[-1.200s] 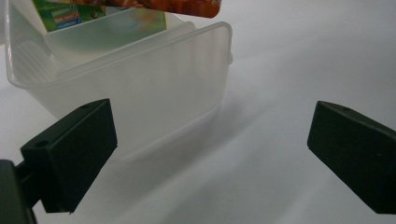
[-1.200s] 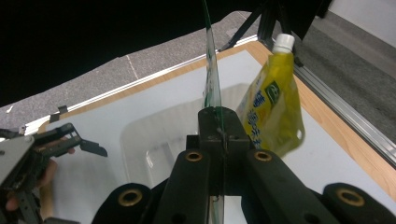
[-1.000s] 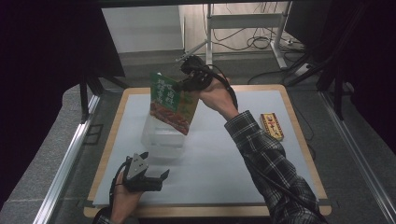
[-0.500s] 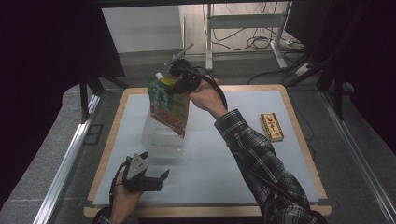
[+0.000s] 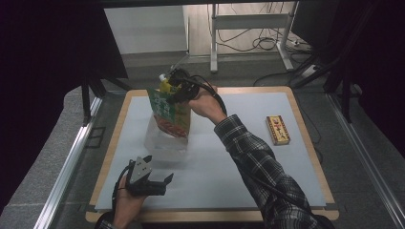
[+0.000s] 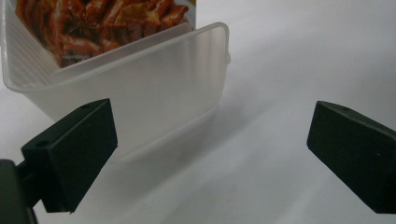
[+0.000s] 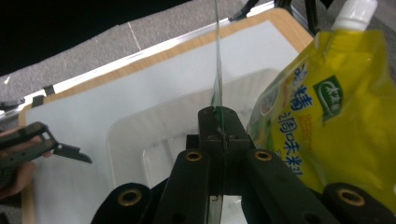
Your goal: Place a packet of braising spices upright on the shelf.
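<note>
Since a second ago the right hand-held gripper (image 5: 177, 87) has carried the green snack pouch (image 5: 168, 110) left and down; its lower end now sits inside the clear plastic tub (image 5: 165, 143), upper part leaning above the rim. Jaws clamped on the pouch's top edge. Judgement: insertion nearly done, release comes next.

Left hand-held gripper (image 5: 152, 182) hasn't moved: near table (image 5: 248, 157) edge, jaws spread wide, holding nothing.

Right gripper view: pouch edge-on in the shut jaws, plus a yellow spouted pouch (image 7: 327, 107) right beside it, barely visible from high up. Left gripper view: printed pouch face behind the tub wall (image 6: 140, 88). High view adds a small box (image 5: 278, 130) well apart at right.
</note>
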The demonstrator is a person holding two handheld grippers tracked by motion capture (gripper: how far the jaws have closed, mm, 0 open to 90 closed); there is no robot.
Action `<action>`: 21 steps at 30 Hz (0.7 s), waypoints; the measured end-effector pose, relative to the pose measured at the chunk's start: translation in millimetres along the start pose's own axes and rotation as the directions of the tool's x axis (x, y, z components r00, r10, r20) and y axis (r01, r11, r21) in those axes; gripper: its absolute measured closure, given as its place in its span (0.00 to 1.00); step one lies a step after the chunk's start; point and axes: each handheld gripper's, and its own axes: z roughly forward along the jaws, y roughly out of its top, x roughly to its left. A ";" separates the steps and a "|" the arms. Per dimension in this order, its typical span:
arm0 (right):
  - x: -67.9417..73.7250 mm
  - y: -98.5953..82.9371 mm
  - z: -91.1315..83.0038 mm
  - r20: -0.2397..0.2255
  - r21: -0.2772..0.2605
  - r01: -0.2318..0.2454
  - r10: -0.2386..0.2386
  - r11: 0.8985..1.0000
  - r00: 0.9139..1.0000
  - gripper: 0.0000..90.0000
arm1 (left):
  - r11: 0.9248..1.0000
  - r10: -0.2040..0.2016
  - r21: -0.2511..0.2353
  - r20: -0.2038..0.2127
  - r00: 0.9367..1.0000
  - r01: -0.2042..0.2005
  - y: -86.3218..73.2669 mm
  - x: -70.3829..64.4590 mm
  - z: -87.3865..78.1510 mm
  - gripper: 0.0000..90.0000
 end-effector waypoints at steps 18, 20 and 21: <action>-3.9 -3.1 -3.6 0.016 -0.049 -0.004 0.005 0.999 1.000 0.87 | 1.000 0.008 0.003 -0.002 1.000 -0.008 -0.1 -0.6 0.5 0.01; -2.7 -3.3 -5.3 0.025 -0.054 0.005 -0.003 0.999 1.000 0.82 | 1.000 0.007 0.003 -0.002 1.000 -0.007 -0.1 -0.6 0.5 0.01; -2.3 -3.6 -6.1 0.026 -0.054 0.012 -0.010 0.998 1.000 0.80 | 1.000 0.007 0.003 -0.002 1.000 -0.007 -0.1 -0.6 0.4 0.01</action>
